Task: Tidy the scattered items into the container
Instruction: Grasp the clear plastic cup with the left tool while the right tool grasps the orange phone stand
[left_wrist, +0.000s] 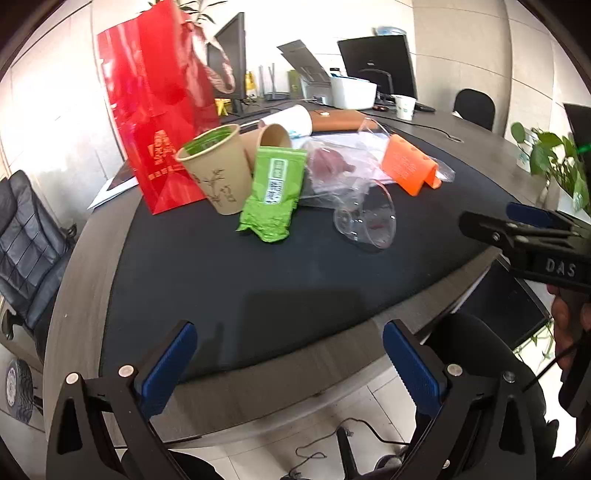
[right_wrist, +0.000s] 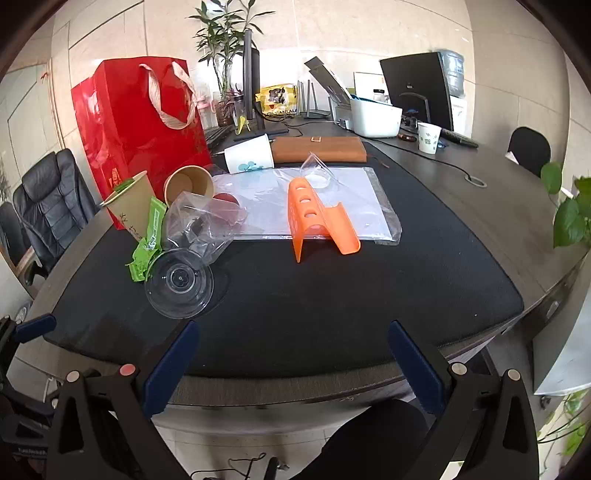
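We hold both grippers back at the near edge of the desk, angled down toward the black mat (right_wrist: 332, 295). The left gripper (left_wrist: 290, 363) has its blue pads spread wide with nothing between them, and the right gripper (right_wrist: 293, 363) is equally wide and empty.

The scattered items sit well beyond us. A red gift bag (right_wrist: 136, 133) stands upright at the far left, and we judge it to be the container. Just beside it stands a kraft paper cup (left_wrist: 218, 170), with a second kraft cup (right_wrist: 189, 184) tipped on its side behind. A green tea packet (left_wrist: 275, 192) leans against the upright cup. A clear plastic cup (right_wrist: 179, 284) lies on its side near the mat's centre-left, touching a crumpled clear bag (right_wrist: 203, 221). An orange plastic stand (right_wrist: 319, 221) rests on a clear sleeve of paper (right_wrist: 354, 206).

The risks we see: the clear cup is round and thin, so it may roll away or crush under the pads. The tall bag could topple if we nudge it or drop things on its rim. Pulling the crumpled bag may drag its neighbours along.
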